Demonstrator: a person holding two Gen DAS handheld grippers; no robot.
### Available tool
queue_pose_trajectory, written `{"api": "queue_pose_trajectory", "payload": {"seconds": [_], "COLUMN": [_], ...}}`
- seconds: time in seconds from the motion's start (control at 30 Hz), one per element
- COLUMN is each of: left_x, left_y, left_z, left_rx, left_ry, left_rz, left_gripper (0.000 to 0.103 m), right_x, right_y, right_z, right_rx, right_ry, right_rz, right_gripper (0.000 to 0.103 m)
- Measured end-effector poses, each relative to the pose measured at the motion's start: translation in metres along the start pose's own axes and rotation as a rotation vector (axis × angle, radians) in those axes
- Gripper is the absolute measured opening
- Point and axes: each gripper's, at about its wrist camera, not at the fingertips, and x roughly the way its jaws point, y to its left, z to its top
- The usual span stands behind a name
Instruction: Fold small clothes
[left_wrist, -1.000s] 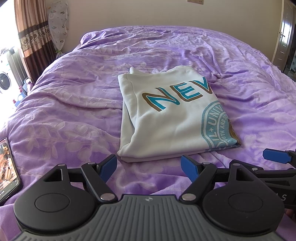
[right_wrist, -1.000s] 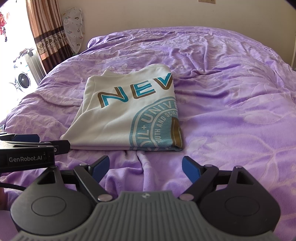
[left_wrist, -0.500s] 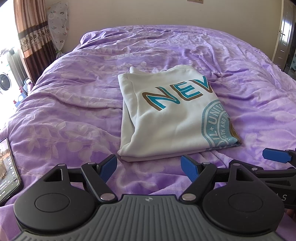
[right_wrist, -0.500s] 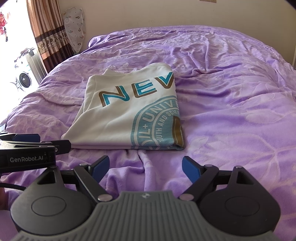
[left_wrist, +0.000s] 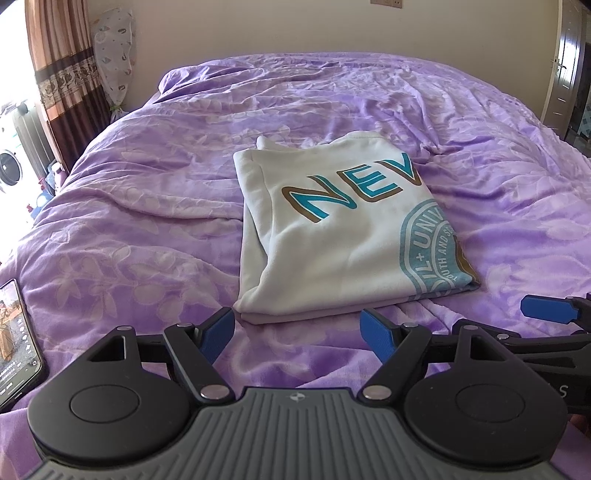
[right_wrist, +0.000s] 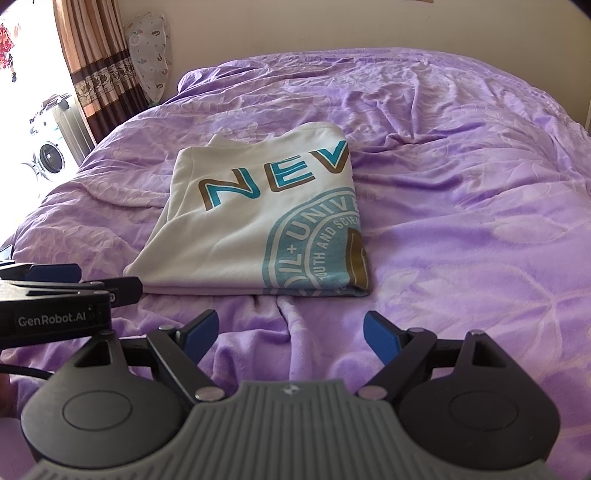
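Left gripper (left_wrist: 297, 328) and right gripper (right_wrist: 290, 330), side by side over the near edge of the bed (left_wrist: 129, 229), both with jaws spread and nothing between them. Just beyond the blue fingertips (left_wrist: 218, 326), a folded white T-shirt (left_wrist: 343, 236) lies mid-bed. A phone (left_wrist: 16, 336) rests at the bed's left edge.
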Motion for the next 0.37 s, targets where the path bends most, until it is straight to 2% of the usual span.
{"api": "queue_pose_trajectory", "payload": {"seconds": [0.37], "left_x": [-0.0014], "left_y": [-0.0037], "left_z": [0.002], "left_rx": [-0.008], "left_ry": [-0.013], "left_rz": [0.01], "left_gripper": [0.091], "right_x": [0.001], "right_y": [-0.0019], "right_z": [0.0006], "right_rx": [0.003], "right_ry": [0.01], "right_rz": [0.008], "right_gripper": [0.082]}}
